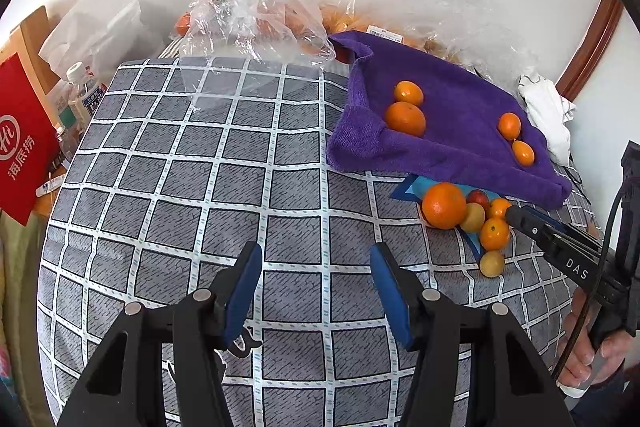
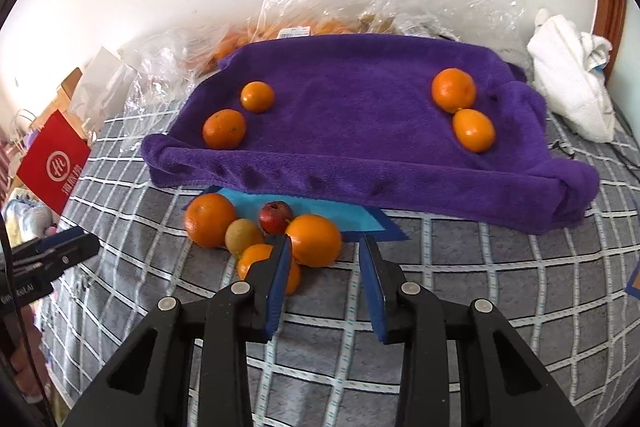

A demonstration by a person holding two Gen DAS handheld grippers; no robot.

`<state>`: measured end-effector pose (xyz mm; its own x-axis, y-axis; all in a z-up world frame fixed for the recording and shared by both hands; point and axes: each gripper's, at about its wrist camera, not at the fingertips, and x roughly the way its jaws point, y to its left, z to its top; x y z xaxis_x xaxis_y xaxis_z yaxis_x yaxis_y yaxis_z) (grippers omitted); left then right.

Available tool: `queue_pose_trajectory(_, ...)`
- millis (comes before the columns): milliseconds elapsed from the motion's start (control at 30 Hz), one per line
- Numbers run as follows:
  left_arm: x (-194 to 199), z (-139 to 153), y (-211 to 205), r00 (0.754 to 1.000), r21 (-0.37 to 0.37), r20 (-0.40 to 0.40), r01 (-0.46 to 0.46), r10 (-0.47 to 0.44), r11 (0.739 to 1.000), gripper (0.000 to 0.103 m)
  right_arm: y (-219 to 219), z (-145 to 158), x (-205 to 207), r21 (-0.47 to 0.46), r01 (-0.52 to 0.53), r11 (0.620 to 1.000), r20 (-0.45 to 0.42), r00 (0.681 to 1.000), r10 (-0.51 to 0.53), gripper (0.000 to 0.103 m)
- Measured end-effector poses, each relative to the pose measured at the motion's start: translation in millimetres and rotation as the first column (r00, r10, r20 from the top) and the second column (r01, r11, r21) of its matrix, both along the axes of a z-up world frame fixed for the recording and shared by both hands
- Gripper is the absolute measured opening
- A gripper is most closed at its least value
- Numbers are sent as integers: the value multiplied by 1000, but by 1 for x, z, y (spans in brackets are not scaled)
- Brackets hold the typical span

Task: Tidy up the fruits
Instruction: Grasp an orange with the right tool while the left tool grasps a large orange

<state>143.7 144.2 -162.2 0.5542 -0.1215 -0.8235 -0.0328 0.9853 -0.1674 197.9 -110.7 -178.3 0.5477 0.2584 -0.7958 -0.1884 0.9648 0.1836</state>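
A purple towel (image 2: 360, 115) lies over a tray shape on the checked table (image 2: 480, 287). Two oranges sit at its left (image 2: 224, 129) and two at its right (image 2: 454, 90). In front of the towel, on a blue mat (image 2: 360, 217), lies a pile of fruit: a big orange (image 2: 210, 219), an oval orange (image 2: 314, 239), a red fruit (image 2: 275, 217), a yellow-green fruit (image 2: 243, 235) and another orange (image 2: 256, 259). My right gripper (image 2: 325, 247) is open, just before the oval orange. My left gripper (image 1: 316, 259) is open and empty over bare tablecloth; the pile (image 1: 444, 205) lies to its right.
Clear plastic bags (image 1: 256, 23) with more oranges lie at the back by the wall. A white cloth (image 2: 568, 83) sits at the back right. A red bag (image 1: 20, 147) and bottles (image 1: 86, 95) stand off the table's left edge.
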Motion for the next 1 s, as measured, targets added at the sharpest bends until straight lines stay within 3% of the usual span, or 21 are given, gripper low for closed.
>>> queue_pose_trajectory(167,3,1,0,1000,-1,17,2,-2,1000,54,5,-7,11,-2,9,1000,-22,1000,-9,30)
queue_pose_trajectory(500,9,-6,-3,1000,-31,7,2,-2,1000,54,-15,3,3,-34,46,998,26,999,-45,30)
queue_pose_trajectory(733,15,-8,-21,999,-37,8,33,-32,999,54,-40,-6,-5,-61,57,997,-5,998,-57,30)
queue_pose_trajectory(1000,25,-6,-37,998,-27,12,65,-65,998,54,-36,-16,-6,-54,27,998,-5,1000,-27,33)
